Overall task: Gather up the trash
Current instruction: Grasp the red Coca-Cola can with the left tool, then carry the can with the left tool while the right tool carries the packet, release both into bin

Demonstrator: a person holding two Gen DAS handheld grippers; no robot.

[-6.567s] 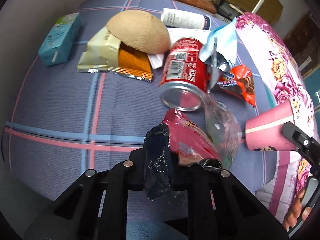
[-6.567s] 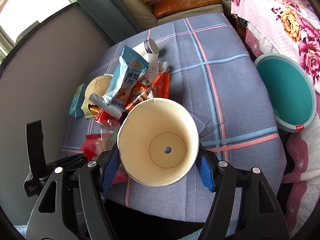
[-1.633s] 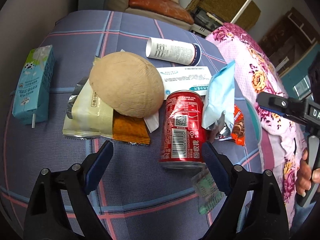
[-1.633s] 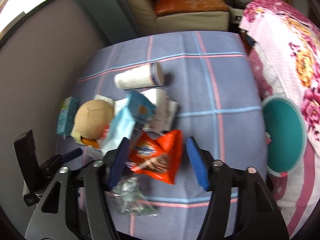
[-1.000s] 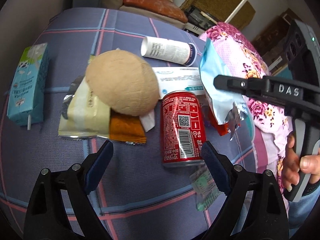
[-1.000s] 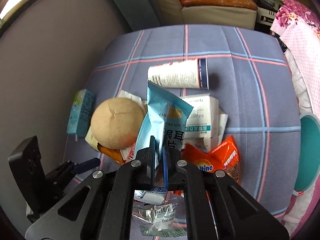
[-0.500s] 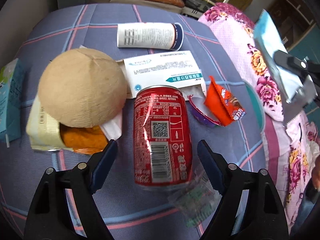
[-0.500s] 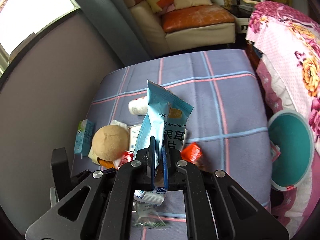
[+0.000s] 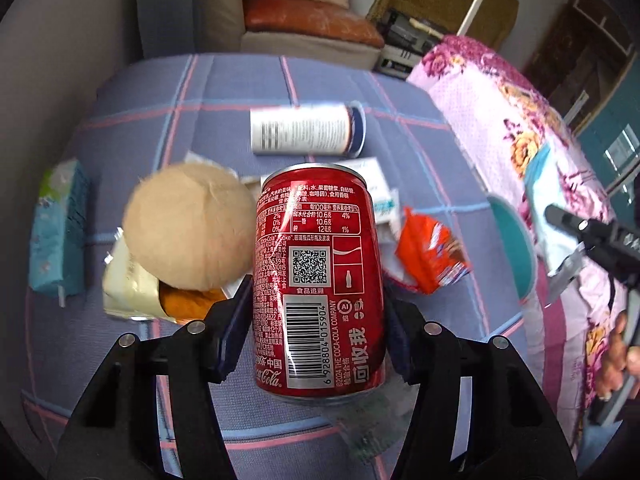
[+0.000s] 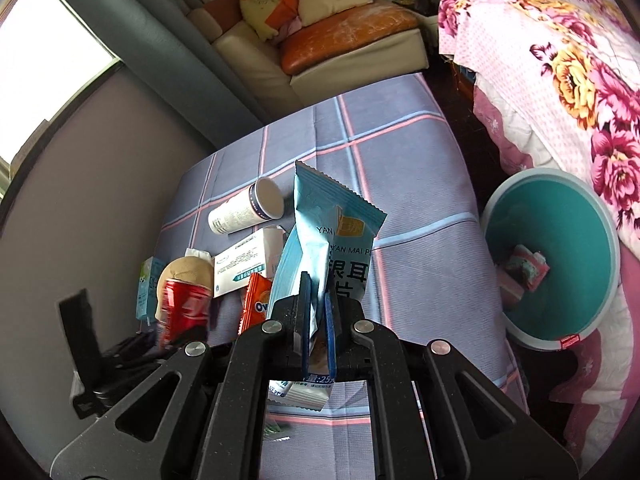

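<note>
Lifted off the checked cloth worktop (image 9: 340,80) since a moment ago, the glossy red aluminium can (image 9: 318,280) now sits between the left claw (image 9: 316,320), whose blue pads are closing against its smooth cylindrical sides. Beside it lies a rough, round coconut (image 9: 188,232). The right claw (image 10: 318,320) is pressed together, pinching a crinkly light-blue foil wrapper (image 10: 332,240) upright, with the round teal plastic bin (image 10: 560,260) off to its right.
</note>
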